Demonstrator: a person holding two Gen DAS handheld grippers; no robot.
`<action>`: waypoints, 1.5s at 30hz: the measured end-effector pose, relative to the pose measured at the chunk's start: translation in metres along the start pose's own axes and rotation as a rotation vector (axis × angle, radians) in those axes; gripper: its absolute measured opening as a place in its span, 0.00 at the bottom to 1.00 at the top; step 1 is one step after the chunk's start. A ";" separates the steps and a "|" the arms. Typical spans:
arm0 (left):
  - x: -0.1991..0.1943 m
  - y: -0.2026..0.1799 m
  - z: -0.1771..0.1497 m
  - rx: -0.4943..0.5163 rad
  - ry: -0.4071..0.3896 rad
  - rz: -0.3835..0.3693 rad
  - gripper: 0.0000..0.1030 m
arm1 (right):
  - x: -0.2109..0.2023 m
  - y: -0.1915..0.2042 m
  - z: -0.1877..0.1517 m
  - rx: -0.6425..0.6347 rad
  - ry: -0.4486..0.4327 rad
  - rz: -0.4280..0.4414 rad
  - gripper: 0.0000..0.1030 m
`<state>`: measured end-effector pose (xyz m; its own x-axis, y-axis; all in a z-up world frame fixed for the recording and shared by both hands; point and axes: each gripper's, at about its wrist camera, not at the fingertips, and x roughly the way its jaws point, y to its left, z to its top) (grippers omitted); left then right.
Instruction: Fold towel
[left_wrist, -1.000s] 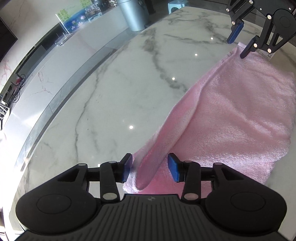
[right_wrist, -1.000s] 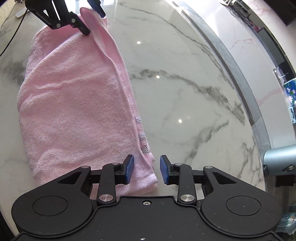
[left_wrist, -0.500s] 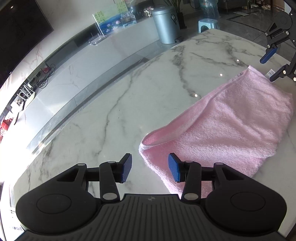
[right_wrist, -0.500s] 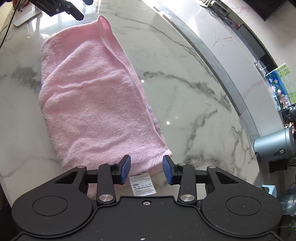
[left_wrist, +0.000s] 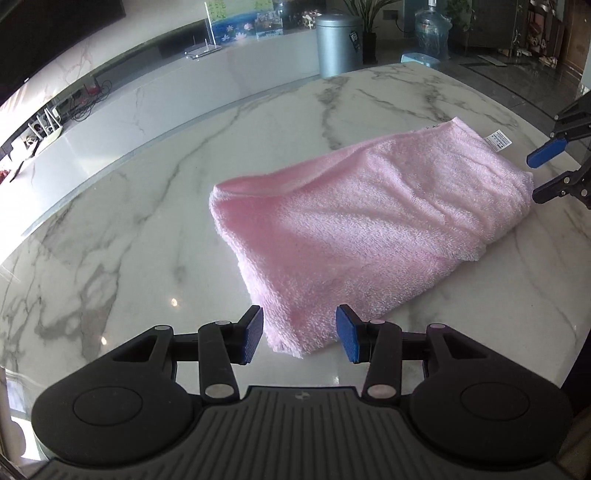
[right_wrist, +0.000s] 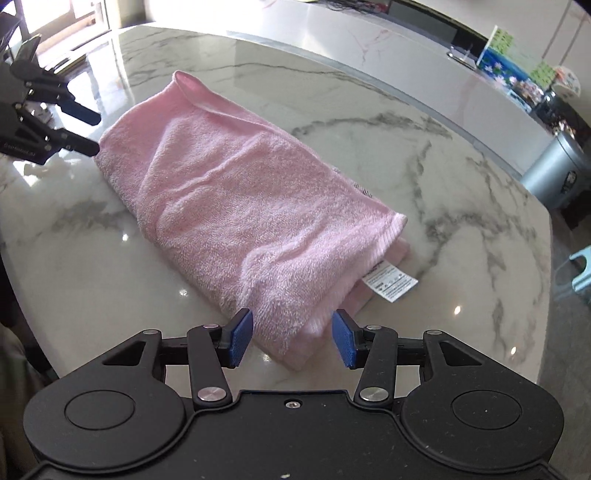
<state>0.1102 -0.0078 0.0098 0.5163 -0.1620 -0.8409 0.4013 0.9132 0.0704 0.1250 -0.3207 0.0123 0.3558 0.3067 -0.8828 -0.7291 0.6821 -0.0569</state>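
1. Since a sec ago: both grippers have let go of the far edge and swung round to the short ends; the towel (left_wrist: 369, 229), then half draped with one long edge lifted, now lies flat as a folded pink strip on the marble table (left_wrist: 129, 221).
2. Left gripper (left_wrist: 300, 338): jaws apart, nothing pinched. The towel's near corner sits between the blue pads (left_wrist: 253, 339), but there's a gap each side, so it's empty.
3. Right gripper (right_wrist: 291, 338): jaws have just been opening; the towel's end corner lies between them, pads not pressing on it. Also empty.
4. Towel position: mid-table, long axis running from one gripper to the other. White care label (right_wrist: 389, 284) pokes out at the right gripper's end.
5. Why placed so, prob.: one fold looks done, and each claw is lined up w/ a short end, set up for the next fold lengthwise.
6. Top layer is a bit puffy w/ a diagonal ridge, and the edges aren't perfectly flush, so it may need squaring up before regrip.
7. Bin (left_wrist: 338, 44) and counter are well clear of the work.
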 end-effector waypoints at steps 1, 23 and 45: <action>0.004 0.001 -0.004 -0.024 0.003 -0.009 0.41 | 0.002 -0.001 -0.003 0.028 -0.001 0.007 0.44; 0.016 -0.002 -0.015 -0.091 0.040 0.040 0.05 | 0.013 -0.004 -0.013 0.049 0.018 -0.128 0.03; -0.009 -0.010 -0.028 -0.148 0.033 0.077 0.07 | -0.001 0.008 -0.027 0.174 -0.035 -0.092 0.11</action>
<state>0.0802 -0.0046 0.0015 0.5152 -0.0791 -0.8534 0.2440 0.9681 0.0576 0.1028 -0.3330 0.0002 0.4386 0.2582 -0.8608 -0.5814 0.8119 -0.0528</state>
